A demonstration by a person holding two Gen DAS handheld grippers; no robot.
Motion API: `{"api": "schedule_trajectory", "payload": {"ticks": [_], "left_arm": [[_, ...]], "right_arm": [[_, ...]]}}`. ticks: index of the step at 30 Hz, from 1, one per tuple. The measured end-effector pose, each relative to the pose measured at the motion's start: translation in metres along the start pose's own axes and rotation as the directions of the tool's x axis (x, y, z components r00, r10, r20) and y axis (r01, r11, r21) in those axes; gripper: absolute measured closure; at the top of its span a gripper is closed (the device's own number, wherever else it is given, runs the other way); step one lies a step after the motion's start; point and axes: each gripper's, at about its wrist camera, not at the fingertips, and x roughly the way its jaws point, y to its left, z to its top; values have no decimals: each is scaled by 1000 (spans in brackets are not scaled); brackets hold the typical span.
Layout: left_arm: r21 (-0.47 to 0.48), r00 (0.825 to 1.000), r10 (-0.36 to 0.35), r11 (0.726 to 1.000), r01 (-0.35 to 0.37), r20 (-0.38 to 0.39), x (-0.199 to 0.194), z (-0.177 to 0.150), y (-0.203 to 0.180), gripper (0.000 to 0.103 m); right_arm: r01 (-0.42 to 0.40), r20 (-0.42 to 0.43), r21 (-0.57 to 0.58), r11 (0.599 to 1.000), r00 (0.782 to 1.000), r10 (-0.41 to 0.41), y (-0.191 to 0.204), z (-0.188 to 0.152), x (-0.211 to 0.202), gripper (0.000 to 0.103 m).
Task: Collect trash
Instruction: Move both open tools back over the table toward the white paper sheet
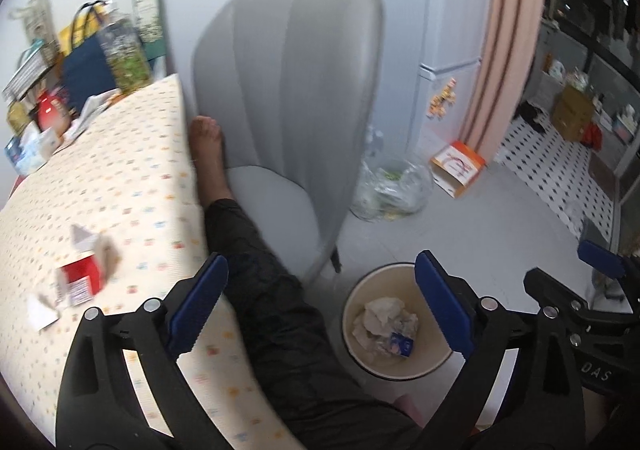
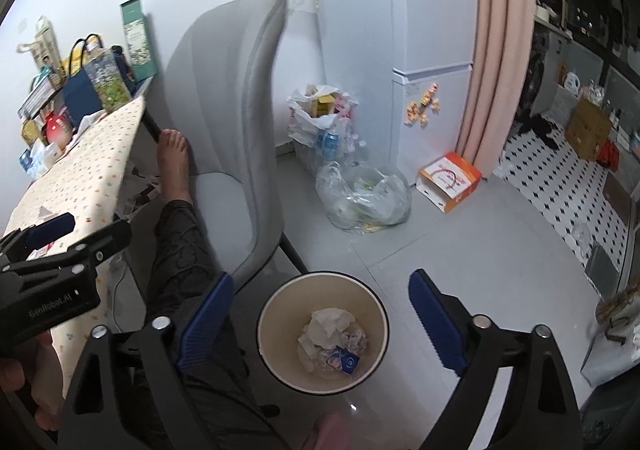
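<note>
Both grippers hung above the round cream plastic waste bin (image 2: 322, 330) on the grey floor, pointing steeply down, presumably placed so dropped scraps would fall inside. The left gripper (image 1: 320, 306) had its blue-padded fingers (image 1: 199, 304) spread wide with nothing between them; the right gripper (image 2: 320, 324) likewise stood with fingers (image 2: 436, 324) apart and empty, framing the bin's mouth. Crumpled white tissue (image 2: 330, 324) and a small blue wrapper (image 2: 344, 360) lay at the bottom of the bin. More trash appeared to remain on the desk with the dotted cream cloth (image 1: 132, 178), at left: a red-and-white carton (image 1: 80, 278) and a white paper scrap (image 1: 42, 312). A grey upholstered chair (image 1: 288, 90) stood beyond, the person's bare foot (image 1: 206, 142) resting on its seat. A clear plastic bag (image 2: 364, 196) sat far right of the chair.
</note>
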Motion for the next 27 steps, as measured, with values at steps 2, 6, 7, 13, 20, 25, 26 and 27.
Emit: {"api": "schedule_trajectory", "payload": {"ticks": [2,6,7,13,20,25,26,27], "left_arm": [[-20,1000,16,1000,-16,10,-5,0,11,8],[-69,998,59,996,-57,30,-20,-5,41,8],[-80,997,71,994,-68,35,-24,-6,49,8],[-152,989,136,980,-127,50,-43,-16,98,8],[-241,977,207,952,-189,52,-56,-26,149,8],[-294,968,249,928,-228,36,-60,-37,183,8],[-307,965,260,921,-239,27,-60,-39,191,8],[-315,964,266,917,-245,23,-60,-41,196,8]], "right_arm": [[-7,8,-18,1000,1000,7,11,2,-4,12],[-27,31,-57,998,999,29,40,7,-13,10],[-35,36,-69,997,999,38,48,7,-16,9],[-72,50,-144,987,996,80,93,10,-27,8],[-112,59,-208,972,990,127,134,14,-36,8],[-131,56,-255,958,987,150,160,15,-38,8],[-136,55,-262,955,986,155,165,15,-38,8],[-142,53,-272,952,985,162,170,14,-38,8]]}}
